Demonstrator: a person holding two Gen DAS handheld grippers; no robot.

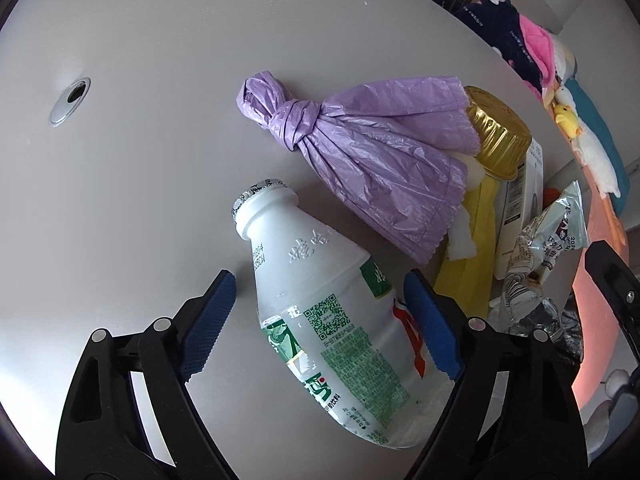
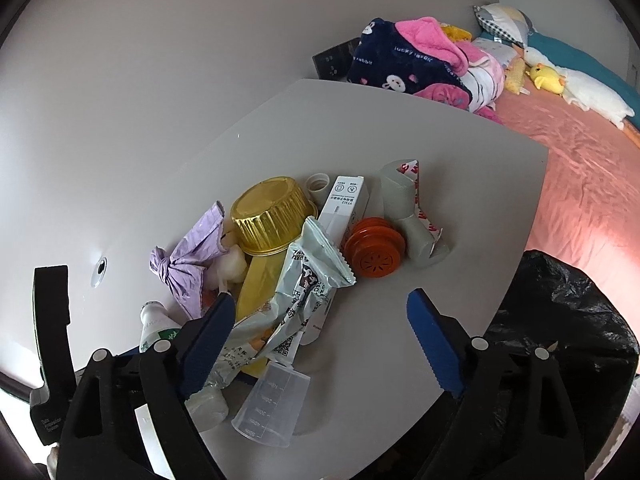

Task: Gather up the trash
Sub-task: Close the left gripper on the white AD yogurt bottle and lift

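Observation:
A white plastic bottle (image 1: pixel 332 304) with a green label lies on its side on the white table (image 1: pixel 140 160). It sits between the jaws of my left gripper (image 1: pixel 320 280), which stands open; a gap shows at the left pad. Beyond it are a knotted purple bag (image 1: pixel 360 148) and a gold foil cup (image 1: pixel 500 132). My right gripper (image 2: pixel 322 298) is open over the pile. A crumpled silver wrapper (image 2: pixel 308 276) lies against its left finger and a clear measuring cup (image 2: pixel 272 408) lies below. An orange disc (image 2: pixel 376 252), a white box (image 2: pixel 344 204) and a crushed grey carton (image 2: pixel 408 216) lie further off.
A black trash bag (image 2: pixel 560 320) gapes at the table's right edge. A pink bed (image 2: pixel 580 180) with piled blankets (image 2: pixel 420 64) and plush toys lies beyond. A metal grommet hole (image 1: pixel 72 98) is set in the table on the left.

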